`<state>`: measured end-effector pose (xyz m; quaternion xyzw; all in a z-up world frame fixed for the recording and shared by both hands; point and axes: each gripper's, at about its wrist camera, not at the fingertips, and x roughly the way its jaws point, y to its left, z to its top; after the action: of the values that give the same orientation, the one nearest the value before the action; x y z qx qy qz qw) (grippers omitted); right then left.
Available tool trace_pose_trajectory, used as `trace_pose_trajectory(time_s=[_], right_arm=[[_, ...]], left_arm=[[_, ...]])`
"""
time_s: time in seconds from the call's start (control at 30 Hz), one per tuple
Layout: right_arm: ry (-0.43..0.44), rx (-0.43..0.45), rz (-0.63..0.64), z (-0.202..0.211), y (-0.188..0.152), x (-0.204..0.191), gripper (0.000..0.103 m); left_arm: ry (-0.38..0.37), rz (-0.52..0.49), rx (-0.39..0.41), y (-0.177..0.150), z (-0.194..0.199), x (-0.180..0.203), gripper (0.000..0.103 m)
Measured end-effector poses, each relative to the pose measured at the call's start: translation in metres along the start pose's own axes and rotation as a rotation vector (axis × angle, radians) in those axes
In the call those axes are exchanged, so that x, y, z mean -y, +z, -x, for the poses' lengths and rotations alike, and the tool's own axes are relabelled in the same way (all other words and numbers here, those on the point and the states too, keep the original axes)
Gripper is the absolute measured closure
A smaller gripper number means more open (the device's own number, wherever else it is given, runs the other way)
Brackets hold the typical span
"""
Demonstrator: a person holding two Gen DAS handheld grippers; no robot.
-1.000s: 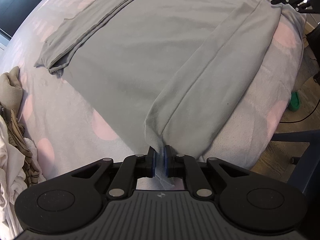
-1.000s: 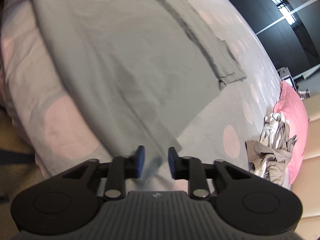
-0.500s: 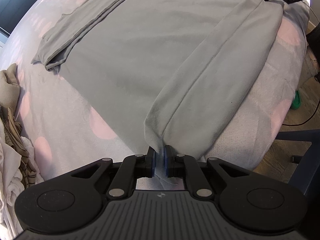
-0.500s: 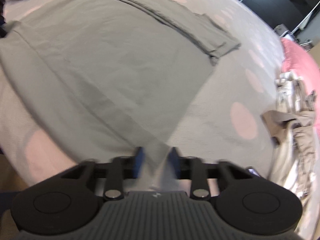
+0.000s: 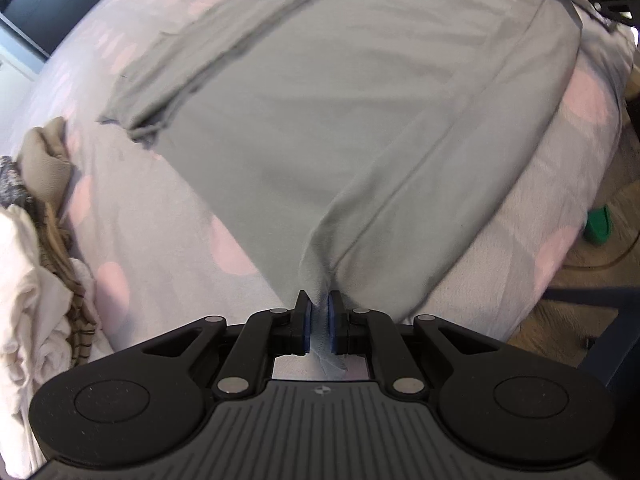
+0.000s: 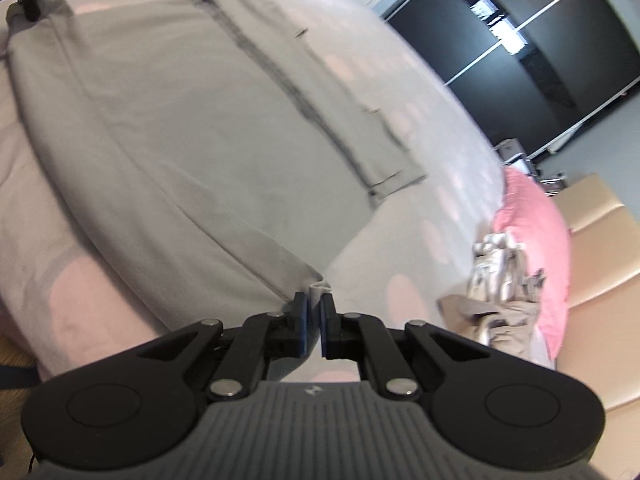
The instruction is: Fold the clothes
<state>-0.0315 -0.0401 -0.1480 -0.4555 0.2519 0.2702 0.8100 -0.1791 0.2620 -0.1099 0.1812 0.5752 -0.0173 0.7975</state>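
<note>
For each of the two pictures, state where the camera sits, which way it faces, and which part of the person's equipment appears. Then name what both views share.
Left wrist view: sits on the left gripper, looks along its fingers across the bed; jaws shut on a corner of the grey garment.
Right wrist view: sits on the right gripper, faces over the same garment toward a pink pillow; jaws nearly closed at another corner, grip unclear.
Shared: the grey garment, the spotted bed, and each view shows the other gripper at a far top corner.

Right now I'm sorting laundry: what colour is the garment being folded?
Plain grey garment, clearest in the left wrist view.
</note>
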Motion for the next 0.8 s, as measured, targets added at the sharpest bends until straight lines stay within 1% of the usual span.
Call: trace_pose_trajectory(time_s=[0.2,0.43,0.63,0.8], right_arm=[[-0.08,0.043,-0.038,0.003,0.013,0.015,0.096],[-0.174,0.093,-0.083,0.007,0.029,0.033,0.096],[-0.233,0.116,-0.131,-0.003,0.059,0.059,0.096],[-0.262,0.125,-0.153,-0.02,0.087,0.084,0.096]], left_arm=[[0.058,0.115,0.119,0.007,0.027,-0.021,0.097],[0.119,0.206,0.23,0.027,0.049,-0.046,0.097],[0.163,0.183,0.254,0.055,0.055,-0.071,0.097],[0.194,0.192,0.289,0.087,0.058,-0.096,0.097]])
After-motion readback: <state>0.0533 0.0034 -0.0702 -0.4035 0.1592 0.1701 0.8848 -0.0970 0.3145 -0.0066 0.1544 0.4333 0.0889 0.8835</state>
